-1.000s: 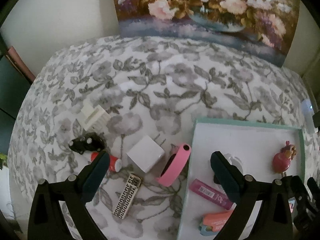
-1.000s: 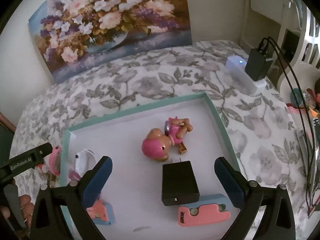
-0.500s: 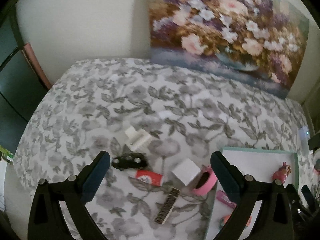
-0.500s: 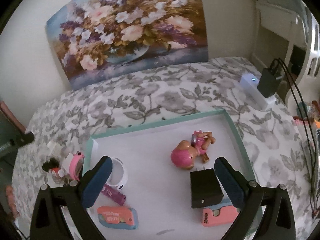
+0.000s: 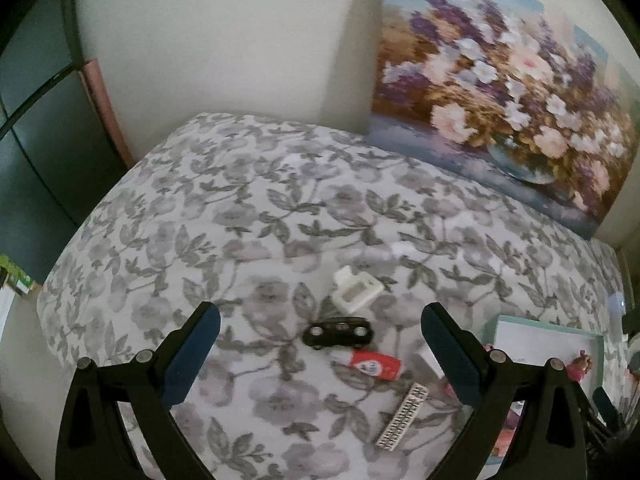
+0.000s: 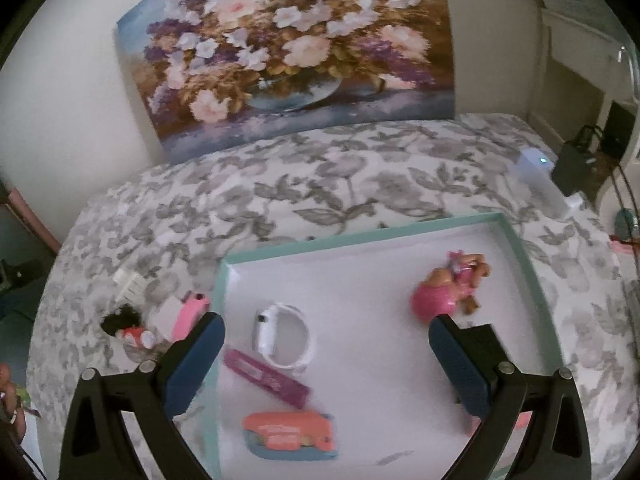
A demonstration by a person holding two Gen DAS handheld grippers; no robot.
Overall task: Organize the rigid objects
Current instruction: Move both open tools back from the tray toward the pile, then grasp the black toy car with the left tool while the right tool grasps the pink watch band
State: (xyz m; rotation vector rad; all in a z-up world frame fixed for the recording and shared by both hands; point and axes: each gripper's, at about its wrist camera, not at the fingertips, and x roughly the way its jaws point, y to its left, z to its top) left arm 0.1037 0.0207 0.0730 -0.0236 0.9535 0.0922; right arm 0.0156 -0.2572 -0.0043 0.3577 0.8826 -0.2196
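My left gripper (image 5: 320, 356) is open and empty, high above loose items on the floral bedspread: a white plastic piece (image 5: 355, 290), a black toy car (image 5: 338, 333), a red-and-white tube (image 5: 374, 364), a patterned bar (image 5: 402, 416). My right gripper (image 6: 326, 364) is open and empty above the teal-rimmed white tray (image 6: 360, 236), which holds a white band (image 6: 284, 336), a magenta bar (image 6: 266, 378), an orange-and-blue item (image 6: 290, 434), a pink doll (image 6: 448, 290) and a black charger (image 6: 484, 334). A pink band (image 6: 188, 312) lies left of the tray.
A flower painting (image 6: 296, 52) leans on the wall behind the bed. A white device with a lit dot (image 6: 540, 176) and a black plug with cables (image 6: 576, 160) sit at the bed's right edge. A dark cabinet (image 5: 36, 152) stands at the left.
Both grippers have pulled up and back from the bed; objects look smaller. The left view has swung left, away from the tray. Both stay open and empty.
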